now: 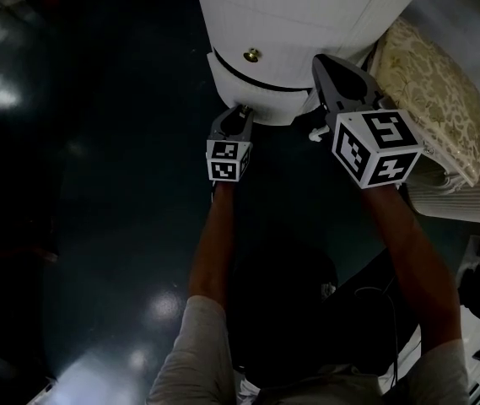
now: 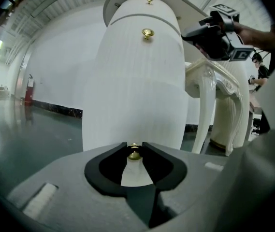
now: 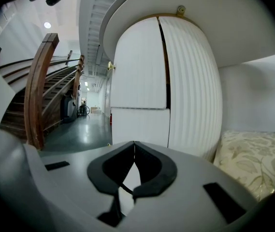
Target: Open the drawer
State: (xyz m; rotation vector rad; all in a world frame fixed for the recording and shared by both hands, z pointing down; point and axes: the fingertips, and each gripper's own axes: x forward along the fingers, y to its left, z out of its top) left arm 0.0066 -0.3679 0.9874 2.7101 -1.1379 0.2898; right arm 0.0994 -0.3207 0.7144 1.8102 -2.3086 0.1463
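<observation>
Drawer [image 1: 265,104]: low on the white ribbed cabinet [image 2: 137,81], with a dark gap along its top edge.
Brass knob [image 2: 134,153]: on the drawer front, pinched between the left jaw tips.
Left gripper [image 1: 240,110]: clamped on the brass knob, aimed nearly level at the cabinet.
Right gripper [image 3: 135,143]: jaw tips together with nothing between them, higher up by the cabinet's right flank.
Floral cushion [image 3: 253,153]: just right of the cabinet.
Floor [image 1: 96,184]: dark and glossy.

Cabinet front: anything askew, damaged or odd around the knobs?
Nothing stands out. The white cabinet looks intact, its upper knob sits straight, and the left claw is closed squarely on the lower knob.
</observation>
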